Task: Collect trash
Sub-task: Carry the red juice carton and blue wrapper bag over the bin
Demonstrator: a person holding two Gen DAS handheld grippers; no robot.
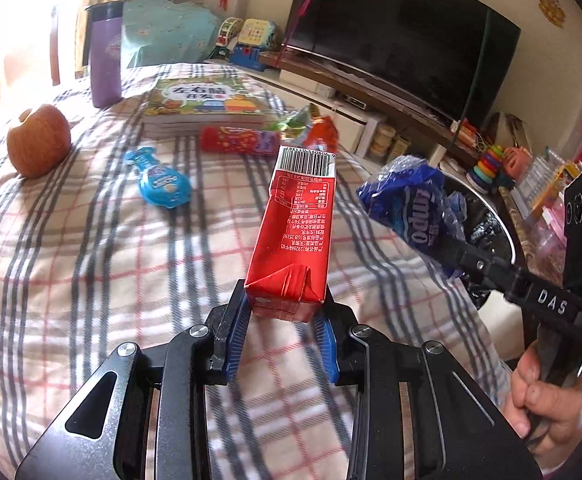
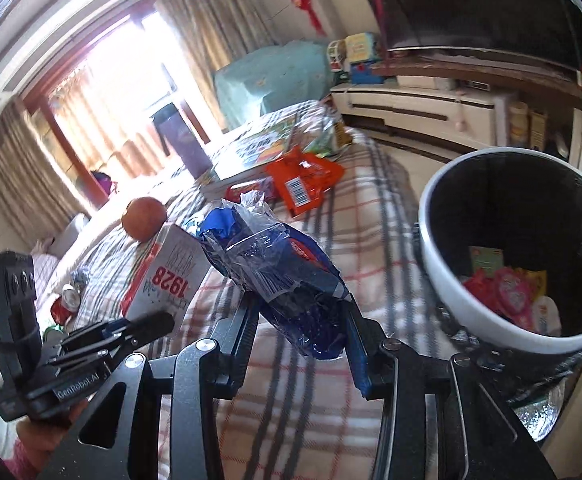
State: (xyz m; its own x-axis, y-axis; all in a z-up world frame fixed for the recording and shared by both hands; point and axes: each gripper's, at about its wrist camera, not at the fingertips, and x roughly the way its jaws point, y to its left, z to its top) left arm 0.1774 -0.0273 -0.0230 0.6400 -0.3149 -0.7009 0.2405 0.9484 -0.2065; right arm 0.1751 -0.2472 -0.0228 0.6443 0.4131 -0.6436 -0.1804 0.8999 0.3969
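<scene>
My left gripper (image 1: 282, 312) is shut on a red drink carton (image 1: 297, 232) and holds it above the plaid cloth; the carton also shows in the right wrist view (image 2: 163, 276). My right gripper (image 2: 303, 332) is shut on a crumpled blue plastic wrapper (image 2: 287, 276), seen too in the left wrist view (image 1: 411, 204), held left of the white-rimmed trash bin (image 2: 443, 280). The bin holds several wrappers. A blue pouch (image 1: 161, 182), a red candy tube (image 1: 239, 140), an orange wrapper (image 2: 303, 184) and a green wrapper (image 1: 297, 120) lie on the cloth.
An apple (image 1: 37, 140), a purple tumbler (image 1: 105, 56) and a stack of children's books (image 1: 203, 104) sit on the plaid cloth (image 1: 91, 280). A TV (image 1: 403, 36) on a low cabinet with toys stands beyond. A red can (image 2: 65, 306) lies at the left.
</scene>
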